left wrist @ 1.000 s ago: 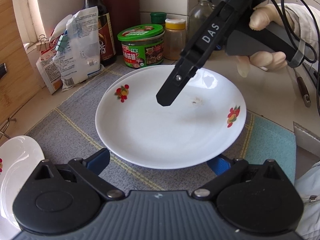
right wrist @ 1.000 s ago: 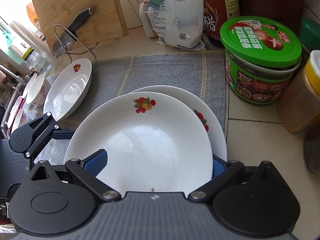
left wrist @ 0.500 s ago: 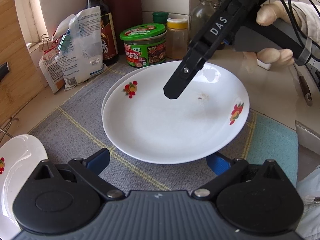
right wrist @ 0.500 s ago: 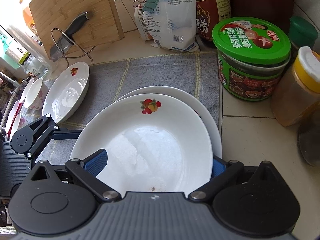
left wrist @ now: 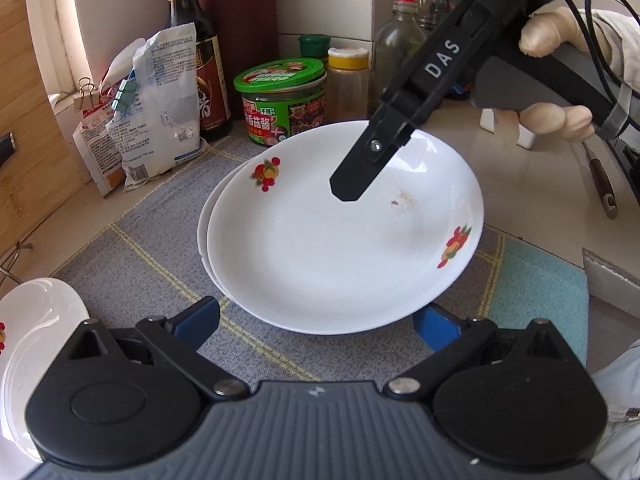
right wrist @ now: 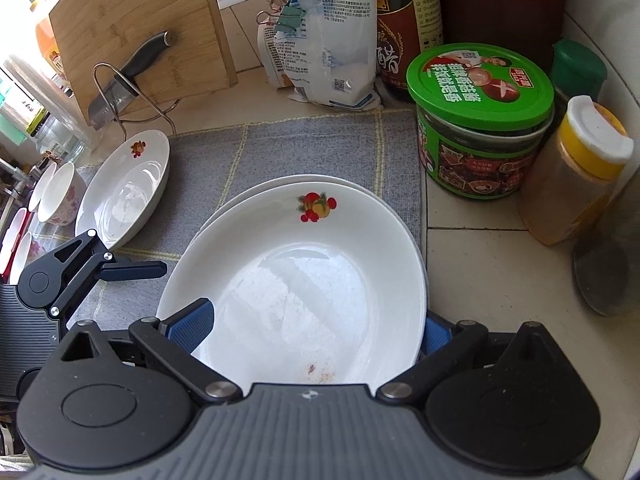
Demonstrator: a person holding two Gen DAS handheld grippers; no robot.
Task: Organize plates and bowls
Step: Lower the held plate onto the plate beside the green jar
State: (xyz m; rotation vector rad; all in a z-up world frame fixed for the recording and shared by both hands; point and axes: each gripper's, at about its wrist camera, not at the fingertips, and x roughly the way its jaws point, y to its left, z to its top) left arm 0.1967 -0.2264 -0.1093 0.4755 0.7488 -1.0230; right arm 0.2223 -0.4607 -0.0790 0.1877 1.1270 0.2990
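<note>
Top plate (right wrist: 304, 280) now sits further over lower plate (left wrist: 206, 220), mid-mat (right wrist: 320, 148), vs 1 s ago. R gripper (right wrist: 316, 328) clamps its 6 o'clock rim; L gripper (left wrist: 316, 322) wide, empty. Plates hold only a stain.

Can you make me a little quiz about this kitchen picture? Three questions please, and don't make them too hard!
1. True or false: the right hand-held gripper is gripping the top plate.
2. Pick one: what colour is the lid on the big jar? A red, B green, C blue.
3. Fill the gap: the grey mat under the plates has thin ____ lines.

Key: 1 true; 2 B; 3 yellow.
</note>
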